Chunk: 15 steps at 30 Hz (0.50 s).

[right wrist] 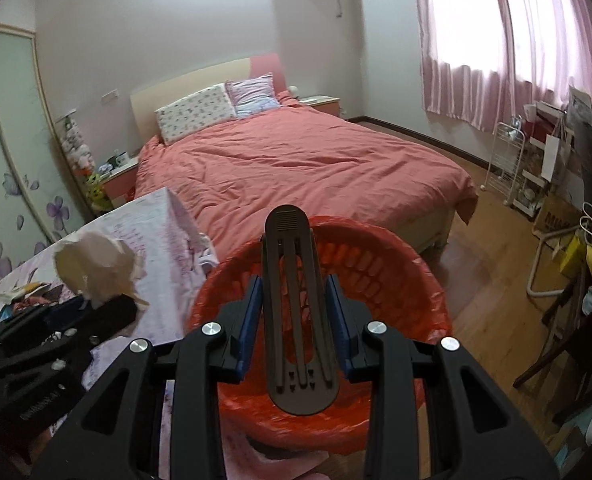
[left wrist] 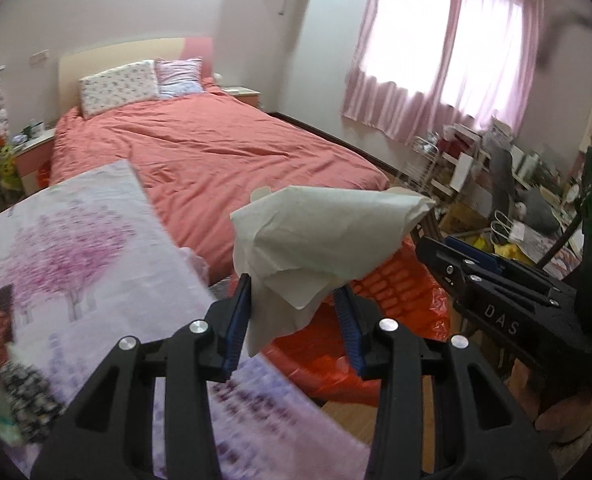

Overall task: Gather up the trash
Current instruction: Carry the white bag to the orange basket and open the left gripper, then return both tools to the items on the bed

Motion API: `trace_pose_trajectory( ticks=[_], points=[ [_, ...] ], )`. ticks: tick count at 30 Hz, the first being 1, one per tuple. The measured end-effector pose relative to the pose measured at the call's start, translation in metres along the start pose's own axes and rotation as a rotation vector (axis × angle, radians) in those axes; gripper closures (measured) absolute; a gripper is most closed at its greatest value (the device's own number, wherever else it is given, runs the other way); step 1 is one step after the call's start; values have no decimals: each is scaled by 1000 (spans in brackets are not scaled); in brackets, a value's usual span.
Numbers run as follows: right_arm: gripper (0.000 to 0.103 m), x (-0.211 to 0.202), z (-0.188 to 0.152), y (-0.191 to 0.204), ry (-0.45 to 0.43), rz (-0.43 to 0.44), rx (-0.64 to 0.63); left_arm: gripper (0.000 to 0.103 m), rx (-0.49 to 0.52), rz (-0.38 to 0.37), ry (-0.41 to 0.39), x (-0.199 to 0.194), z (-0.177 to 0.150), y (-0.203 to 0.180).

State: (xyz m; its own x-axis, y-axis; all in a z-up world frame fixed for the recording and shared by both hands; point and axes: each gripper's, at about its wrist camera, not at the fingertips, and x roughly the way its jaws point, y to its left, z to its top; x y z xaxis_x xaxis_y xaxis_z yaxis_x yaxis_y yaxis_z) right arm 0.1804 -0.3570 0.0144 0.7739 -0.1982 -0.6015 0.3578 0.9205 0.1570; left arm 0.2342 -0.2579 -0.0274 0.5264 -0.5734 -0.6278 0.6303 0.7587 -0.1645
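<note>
Tissue [left wrist: 319, 236] sits clamped in my left gripper [left wrist: 296, 320]; my right gripper [right wrist: 294, 320] grips a black flat tool [right wrist: 296, 312] over the red-lined basket [right wrist: 415, 280].

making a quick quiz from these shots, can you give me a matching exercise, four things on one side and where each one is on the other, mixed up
Things:
1. crumpled paper
2. dark flat tool
3. red bin liner
4. flowered pillow

Places:
A. at the head of the bed
B. lining the basket
C. between the left gripper fingers
D. between the right gripper fingers, over the basket

Pairs: 1-C, 2-D, 3-B, 4-A
</note>
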Motion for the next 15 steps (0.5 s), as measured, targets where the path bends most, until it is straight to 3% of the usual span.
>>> trace_pose_trajectory(
  ticks=[9,15],
  points=[
    [70,18,4,-28,0,5,73,55,60,-10,56,55,7,-14],
    [68,27,6,-42,31,20,118,34,65,19,70,64,7,-13]
  ],
)
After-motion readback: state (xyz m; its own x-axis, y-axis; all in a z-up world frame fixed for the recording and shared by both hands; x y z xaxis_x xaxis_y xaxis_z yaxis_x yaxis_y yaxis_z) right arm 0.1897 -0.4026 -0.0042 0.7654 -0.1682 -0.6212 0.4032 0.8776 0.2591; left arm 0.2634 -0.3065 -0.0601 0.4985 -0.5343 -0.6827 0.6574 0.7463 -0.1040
